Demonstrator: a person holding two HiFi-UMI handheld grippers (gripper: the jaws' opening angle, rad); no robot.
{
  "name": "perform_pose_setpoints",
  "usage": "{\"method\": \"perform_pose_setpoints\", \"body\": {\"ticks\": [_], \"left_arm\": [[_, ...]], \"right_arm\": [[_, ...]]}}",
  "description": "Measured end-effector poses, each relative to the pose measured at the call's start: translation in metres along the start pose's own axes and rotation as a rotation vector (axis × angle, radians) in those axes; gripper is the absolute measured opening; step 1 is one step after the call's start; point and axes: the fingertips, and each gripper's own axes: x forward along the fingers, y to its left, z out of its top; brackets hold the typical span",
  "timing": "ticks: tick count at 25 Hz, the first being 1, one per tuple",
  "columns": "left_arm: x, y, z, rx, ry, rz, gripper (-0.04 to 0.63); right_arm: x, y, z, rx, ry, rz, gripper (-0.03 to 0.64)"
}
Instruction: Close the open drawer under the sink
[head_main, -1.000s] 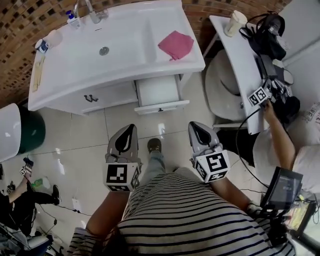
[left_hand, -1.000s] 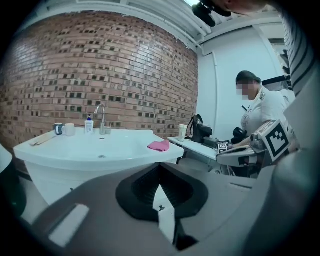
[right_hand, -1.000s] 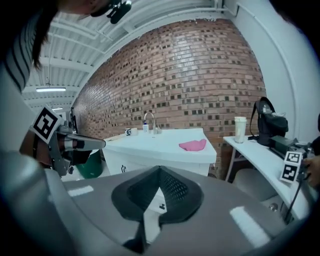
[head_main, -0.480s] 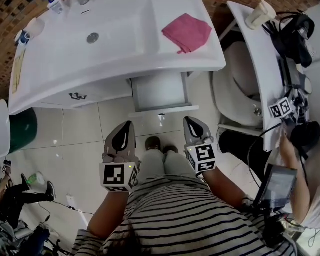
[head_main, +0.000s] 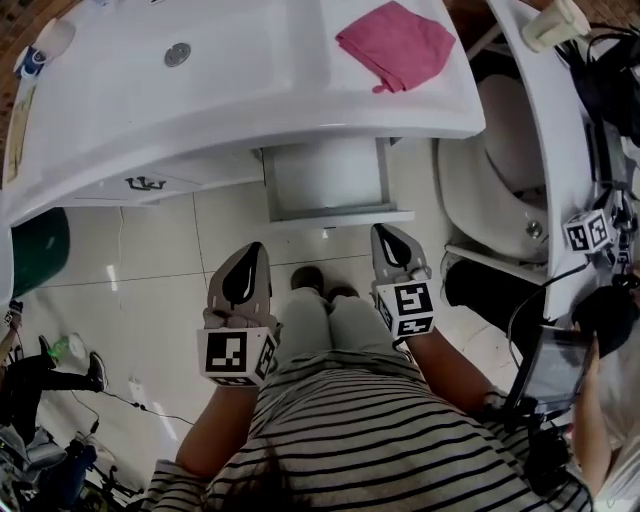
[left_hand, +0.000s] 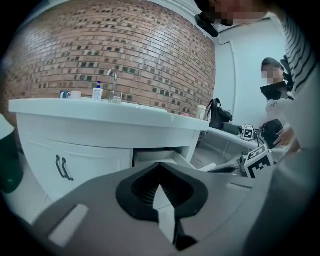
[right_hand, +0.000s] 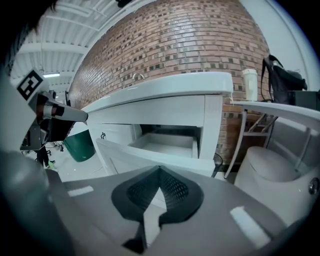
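Observation:
The white drawer (head_main: 325, 178) stands pulled out under the white sink counter (head_main: 300, 110), its front panel (head_main: 340, 216) toward me. My left gripper (head_main: 253, 250) is shut and empty, hovering over the floor tiles short of the drawer's left corner. A little short of the panel's right end, my right gripper (head_main: 383, 232) is also shut and holds nothing. In the left gripper view the gripper (left_hand: 160, 165) points at the drawer (left_hand: 155, 156). The right gripper view has its gripper (right_hand: 160, 169) before the drawer's (right_hand: 165, 145) open inside.
A pink cloth (head_main: 395, 45) lies on the counter. Left of the drawer is a cabinet door with a dark handle (head_main: 145, 183). A green bin (head_main: 35, 250) stands far left. A white rounded fixture (head_main: 510, 170) and a side table (head_main: 540, 110) crowd the right, with a person there.
The view has drawn closer to the sink, and the drawer looks bigger and nearer. Both grippers now sit closer to the drawer front, still shut.

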Motion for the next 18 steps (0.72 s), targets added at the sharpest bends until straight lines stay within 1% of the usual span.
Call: {"method": "perform_pose_setpoints", "body": {"ticks": [9,13,18], "left_arm": [[-0.001,0.015,0.004,-0.014,0.021,0.014,0.014],[-0.005,0.027,0.010,-0.020,0.017,0.042,0.014],[-0.014,0.045,0.003,-0.026,0.012,0.082,0.014]], "right_arm": [[0.031,-0.016,0.022,-0.020,0.004,-0.020,-0.002],[0.052,-0.026,0.036,-0.044,-0.015,-0.033,-0.003],[0.082,-0.041,0.056,-0.034,-0.051,-0.066,-0.003]]}}
